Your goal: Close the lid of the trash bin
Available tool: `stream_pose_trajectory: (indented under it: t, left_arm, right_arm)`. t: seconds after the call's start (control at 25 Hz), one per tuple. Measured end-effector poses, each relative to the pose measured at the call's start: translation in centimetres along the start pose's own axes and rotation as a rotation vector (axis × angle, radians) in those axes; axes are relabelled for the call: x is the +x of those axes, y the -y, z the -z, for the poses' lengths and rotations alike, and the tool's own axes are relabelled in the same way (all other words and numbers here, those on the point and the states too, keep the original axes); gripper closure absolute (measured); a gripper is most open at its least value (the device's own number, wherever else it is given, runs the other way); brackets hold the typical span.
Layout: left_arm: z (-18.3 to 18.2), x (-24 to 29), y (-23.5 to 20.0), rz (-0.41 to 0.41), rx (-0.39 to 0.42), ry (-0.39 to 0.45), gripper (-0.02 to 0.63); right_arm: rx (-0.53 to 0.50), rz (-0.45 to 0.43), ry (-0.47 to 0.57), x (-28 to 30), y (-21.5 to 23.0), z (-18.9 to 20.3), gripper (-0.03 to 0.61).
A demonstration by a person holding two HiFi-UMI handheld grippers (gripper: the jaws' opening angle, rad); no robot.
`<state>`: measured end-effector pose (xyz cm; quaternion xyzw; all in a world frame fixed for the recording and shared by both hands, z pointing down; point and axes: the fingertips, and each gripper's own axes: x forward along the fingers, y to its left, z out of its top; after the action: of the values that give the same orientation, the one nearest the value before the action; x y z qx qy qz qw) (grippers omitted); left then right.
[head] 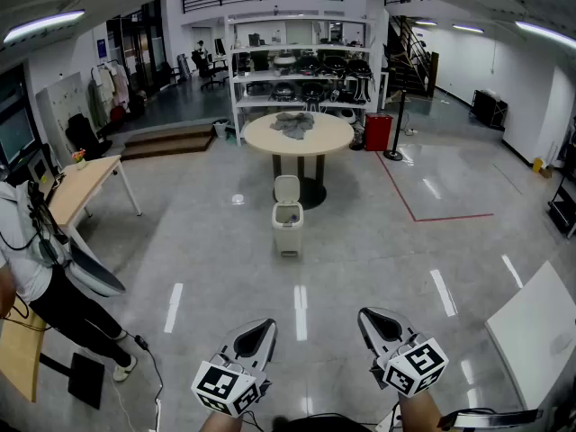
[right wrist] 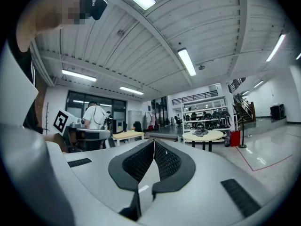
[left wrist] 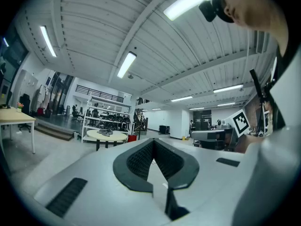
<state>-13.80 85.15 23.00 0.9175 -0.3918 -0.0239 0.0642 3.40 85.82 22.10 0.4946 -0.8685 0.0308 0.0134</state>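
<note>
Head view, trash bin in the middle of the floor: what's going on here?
A person holds the left gripper and right gripper low in front, both with jaws together and holding nothing. The trash bin stands well ahead on the floor, before the round table, its lid raised. Neither gripper is near it, so closing the lid has not begun.

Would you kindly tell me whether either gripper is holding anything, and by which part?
Nothing is held: the left gripper and right gripper are both shut on nothing, far from the trash bin.
</note>
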Motion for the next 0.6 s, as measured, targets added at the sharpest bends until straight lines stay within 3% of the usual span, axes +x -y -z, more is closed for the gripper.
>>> stream_pose_trajectory:
  t: [0.6]
  left_arm:
    - [1.1,-1.3,-8.3,0.042,-0.028,-0.004,0.615]
  right_arm:
    - [0.008,0.045,-0.023,7.6,-3.3,1.2,0.569]
